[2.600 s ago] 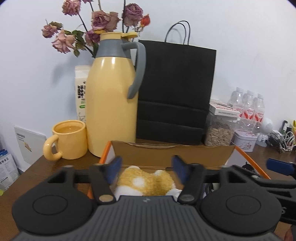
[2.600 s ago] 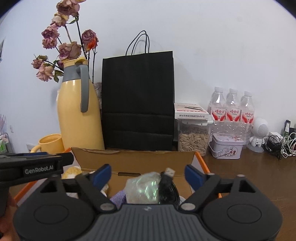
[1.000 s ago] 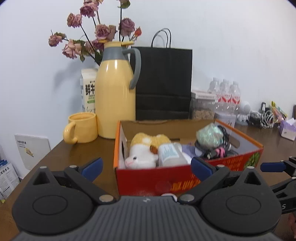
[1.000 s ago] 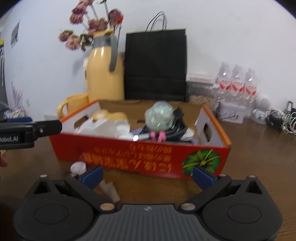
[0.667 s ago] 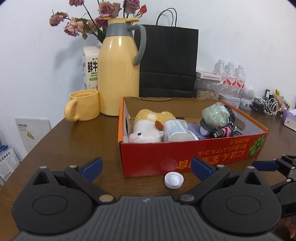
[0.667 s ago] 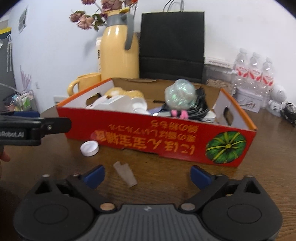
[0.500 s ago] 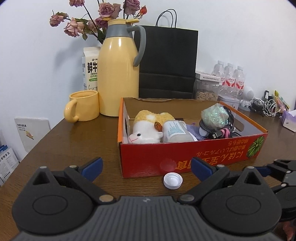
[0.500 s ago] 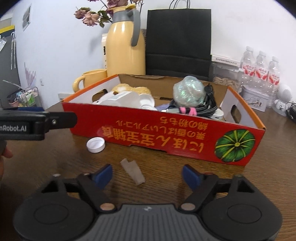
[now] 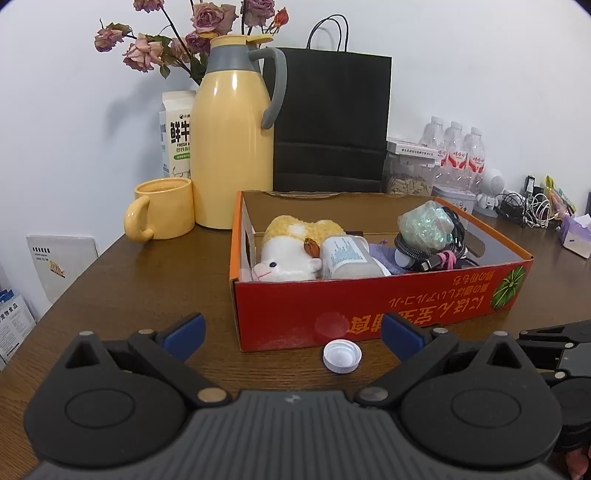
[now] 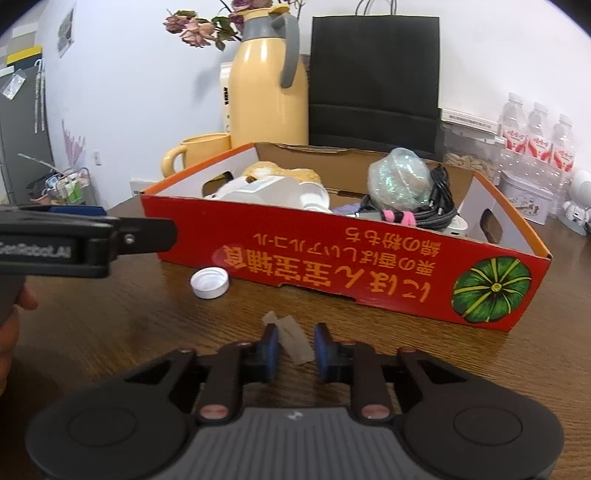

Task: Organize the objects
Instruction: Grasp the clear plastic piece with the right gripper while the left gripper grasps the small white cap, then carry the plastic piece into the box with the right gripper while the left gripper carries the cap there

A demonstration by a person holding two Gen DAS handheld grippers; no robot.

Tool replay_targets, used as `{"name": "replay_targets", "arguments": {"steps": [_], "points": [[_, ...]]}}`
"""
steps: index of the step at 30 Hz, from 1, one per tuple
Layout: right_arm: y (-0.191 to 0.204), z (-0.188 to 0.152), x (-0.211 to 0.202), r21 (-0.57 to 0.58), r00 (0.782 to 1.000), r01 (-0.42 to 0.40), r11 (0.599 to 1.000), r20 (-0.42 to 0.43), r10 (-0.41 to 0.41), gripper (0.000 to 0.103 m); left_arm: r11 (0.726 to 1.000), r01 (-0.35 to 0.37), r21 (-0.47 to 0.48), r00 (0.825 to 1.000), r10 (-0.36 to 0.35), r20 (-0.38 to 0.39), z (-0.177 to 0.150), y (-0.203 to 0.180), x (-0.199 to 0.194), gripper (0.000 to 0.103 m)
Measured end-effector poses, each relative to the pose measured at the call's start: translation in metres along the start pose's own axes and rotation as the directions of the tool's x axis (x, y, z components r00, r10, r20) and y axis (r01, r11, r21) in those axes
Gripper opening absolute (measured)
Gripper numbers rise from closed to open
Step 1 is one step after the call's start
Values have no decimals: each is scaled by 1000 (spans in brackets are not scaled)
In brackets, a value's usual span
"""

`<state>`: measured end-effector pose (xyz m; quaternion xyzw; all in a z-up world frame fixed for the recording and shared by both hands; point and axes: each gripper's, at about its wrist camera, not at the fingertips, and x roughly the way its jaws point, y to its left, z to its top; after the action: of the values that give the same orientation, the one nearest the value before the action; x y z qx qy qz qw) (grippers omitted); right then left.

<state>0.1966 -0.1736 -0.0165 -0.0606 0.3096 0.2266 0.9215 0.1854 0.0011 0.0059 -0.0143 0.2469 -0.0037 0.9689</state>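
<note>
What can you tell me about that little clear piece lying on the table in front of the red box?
The clear piece is small, flat and translucent, like a scrap of plastic or tape; what it really is cannot be told. It lies on the brown wooden table, clear of the red box and right of the white cap. The right gripper is closing around it; its left pad looks to touch it, its right pad stands slightly off.

This looked like a home or small office corner: a wooden table (image 9: 147, 280) against a white wall, with a yellow thermos jug (image 9: 232, 140), dried roses (image 9: 207, 22) and bottled water (image 9: 458, 147) at its far side.
</note>
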Motion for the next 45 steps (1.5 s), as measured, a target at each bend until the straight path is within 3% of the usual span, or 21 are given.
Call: {"name": "replay_targets", "arguments": {"steps": [5, 24, 27, 28, 29, 30, 33, 38, 45], "points": [[3, 0, -1, -20, 1000, 1, 1000, 5, -1, 6, 1000, 0, 14, 1000, 1, -29, -2, -2, 8, 103], [-6, 10, -42, 44, 979, 19, 999, 202, -27, 5, 995, -30, 99, 986, 45, -159, -8, -22, 52, 100], [-5, 10, -45, 44, 976, 16, 999, 214, -25, 5, 994, -14, 112, 986, 32, -167, -9, -29, 54, 79], [-5, 10, -46, 42, 976, 15, 999, 216, -24, 5, 994, -3, 110, 985, 22, -173, -9, -30, 55, 64], [-5, 10, -46, 41, 975, 16, 999, 219, -24, 5, 995, 19, 102, 985, -2, -170, -10, -30, 54, 40], [-5, 10, -47, 40, 975, 16, 999, 221, -24, 5, 993, 39, 111, 986, -20, -167, -10, -32, 52, 29], [-4, 10, -49, 40, 974, 17, 999, 226, -26, 5, 988, 39, 146, 988, -16, -155, -13, -38, 47, 29], [-4, 11, -50, 43, 972, 20, 999, 234, -30, 5, 990, 58, 127, 992, -42, -121, -10, -38, 38, 29], [-6, 17, -54, 52, 964, 32, 998, 262, -44, 5, 995, 72, 63, 997, -73, 8, 8, -34, 7, 29]]}}
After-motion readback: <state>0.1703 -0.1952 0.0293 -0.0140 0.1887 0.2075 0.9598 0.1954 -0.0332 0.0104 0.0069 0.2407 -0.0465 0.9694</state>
